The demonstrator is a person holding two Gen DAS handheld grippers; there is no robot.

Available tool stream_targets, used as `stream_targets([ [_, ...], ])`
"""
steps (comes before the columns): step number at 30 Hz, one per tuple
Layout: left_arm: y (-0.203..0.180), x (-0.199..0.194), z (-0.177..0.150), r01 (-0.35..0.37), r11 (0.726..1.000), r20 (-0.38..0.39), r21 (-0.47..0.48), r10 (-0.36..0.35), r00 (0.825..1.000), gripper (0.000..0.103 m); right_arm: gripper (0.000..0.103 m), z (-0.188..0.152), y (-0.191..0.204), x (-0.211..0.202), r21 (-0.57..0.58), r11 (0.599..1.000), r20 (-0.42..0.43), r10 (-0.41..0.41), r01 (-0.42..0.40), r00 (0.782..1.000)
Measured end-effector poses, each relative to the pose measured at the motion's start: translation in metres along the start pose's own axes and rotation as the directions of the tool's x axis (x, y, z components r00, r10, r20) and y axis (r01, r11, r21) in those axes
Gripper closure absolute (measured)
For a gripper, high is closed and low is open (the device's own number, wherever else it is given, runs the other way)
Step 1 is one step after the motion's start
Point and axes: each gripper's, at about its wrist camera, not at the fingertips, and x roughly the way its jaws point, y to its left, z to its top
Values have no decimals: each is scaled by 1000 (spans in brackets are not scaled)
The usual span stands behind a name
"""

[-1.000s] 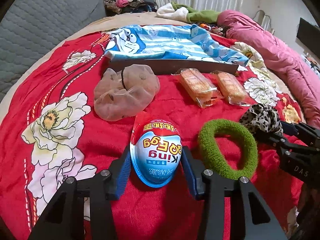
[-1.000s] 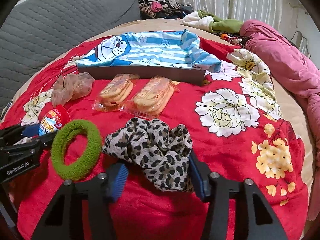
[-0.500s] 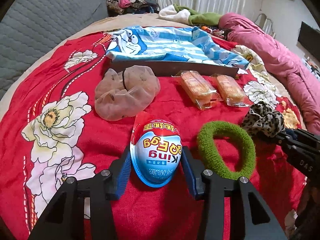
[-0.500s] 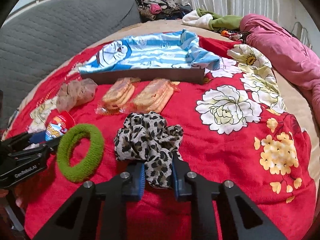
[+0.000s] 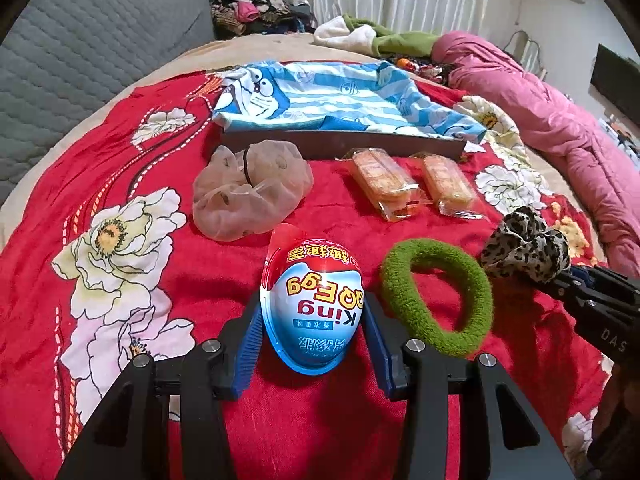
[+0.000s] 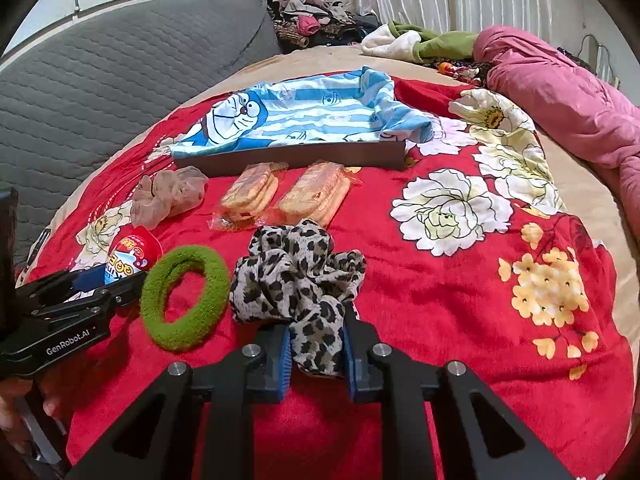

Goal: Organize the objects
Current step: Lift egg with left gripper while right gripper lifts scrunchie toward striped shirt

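Observation:
A blue and red King Egg toy (image 5: 312, 304) stands on the red flowered blanket (image 5: 120, 288), and my left gripper (image 5: 312, 320) is shut on it, blue pads against both sides. Just right of it lies a green fuzzy scrunchie (image 5: 436, 336). My right gripper (image 6: 316, 344) is shut on the near end of a leopard-print scrunchie (image 6: 296, 280), whose bunched fabric spreads out ahead of the pads. In the right wrist view the left gripper (image 6: 100, 280) with the egg (image 6: 128, 256) shows at the left, beside the green scrunchie (image 6: 176, 336). The right gripper (image 5: 580, 280) reaches in from the right edge.
Farther back lie a sheer beige scrunchie (image 5: 248, 196) and two wrapped snack packs (image 5: 384, 184) (image 5: 446, 184). Behind them stands a low brown box (image 5: 340, 148) lined with a blue striped cartoon cloth (image 5: 332, 96). A pink quilt (image 5: 540, 108) lies right, a grey padded headboard (image 5: 80, 48) left.
My right gripper has shut on the leopard-print scrunchie, squeezing its near end into a bunch. The left gripper and the egg have stayed put.

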Motion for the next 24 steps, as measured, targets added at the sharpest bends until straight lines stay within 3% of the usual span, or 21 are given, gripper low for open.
stream_targets([
  [24, 7, -38, 1, -25, 1000, 79, -12, 26, 997, 54, 82, -1, 20, -35, -8, 1000, 75, -22, 23, 997],
])
